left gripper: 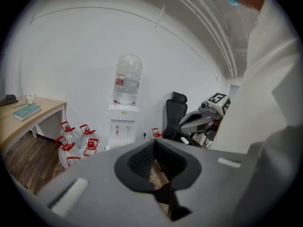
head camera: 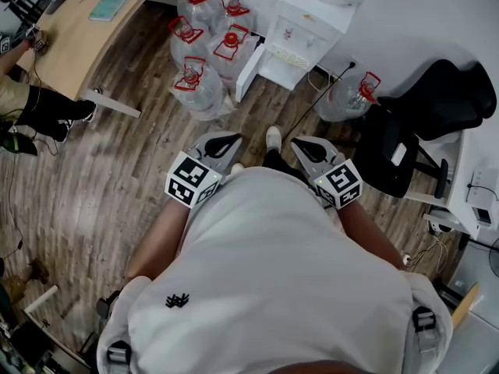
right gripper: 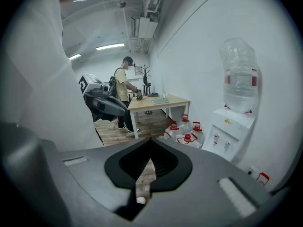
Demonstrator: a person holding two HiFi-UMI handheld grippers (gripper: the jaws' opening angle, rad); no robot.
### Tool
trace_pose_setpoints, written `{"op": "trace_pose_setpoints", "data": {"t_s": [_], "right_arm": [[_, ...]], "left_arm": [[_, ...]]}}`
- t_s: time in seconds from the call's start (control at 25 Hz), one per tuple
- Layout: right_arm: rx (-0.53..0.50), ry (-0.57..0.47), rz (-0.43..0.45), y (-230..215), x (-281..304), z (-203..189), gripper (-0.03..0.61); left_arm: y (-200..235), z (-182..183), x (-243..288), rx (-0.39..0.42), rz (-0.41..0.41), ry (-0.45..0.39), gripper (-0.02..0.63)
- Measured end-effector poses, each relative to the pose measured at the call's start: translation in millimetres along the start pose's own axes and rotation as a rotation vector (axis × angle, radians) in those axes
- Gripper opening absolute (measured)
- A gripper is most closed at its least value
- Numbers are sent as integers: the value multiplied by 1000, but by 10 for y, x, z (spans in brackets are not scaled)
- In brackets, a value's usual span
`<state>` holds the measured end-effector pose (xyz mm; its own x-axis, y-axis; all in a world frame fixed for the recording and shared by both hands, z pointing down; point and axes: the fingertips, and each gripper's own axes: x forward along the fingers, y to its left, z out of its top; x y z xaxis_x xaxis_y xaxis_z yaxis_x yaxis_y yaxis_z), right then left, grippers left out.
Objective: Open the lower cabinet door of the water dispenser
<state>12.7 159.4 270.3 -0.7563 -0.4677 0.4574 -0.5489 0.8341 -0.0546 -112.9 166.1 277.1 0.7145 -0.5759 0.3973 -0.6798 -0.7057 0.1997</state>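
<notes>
Plainly the left gripper (head camera: 221, 142) and right gripper (head camera: 306, 148) sit empty at the person's waist, fingers pressed together, well apart from the water dispenser (head camera: 308, 22) against the wall ahead. Swinging its lower cabinet (head camera: 279, 72) open could knock the bottles (head camera: 204, 53) crowded just beside it, and fingers left shut would only nudge the door rather than catch its edge

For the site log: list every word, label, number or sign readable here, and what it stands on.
None can be read as text.
Water dispenser: yellow label, too small.
Bottle on it: red-and-white label, blurred.
Marker cubes: black-and-white square patterns, no letters.
Shirt: small black emblem, illegible.
</notes>
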Motion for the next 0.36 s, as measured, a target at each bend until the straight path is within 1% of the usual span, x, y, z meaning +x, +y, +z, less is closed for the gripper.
{"op": "trace_pose_setpoints", "data": {"t_s": [0.36], "right_arm": [[-6, 0, 16, 109, 68, 0, 0]], "left_arm": [[60, -65, -129, -14, 24, -1, 55]]}}
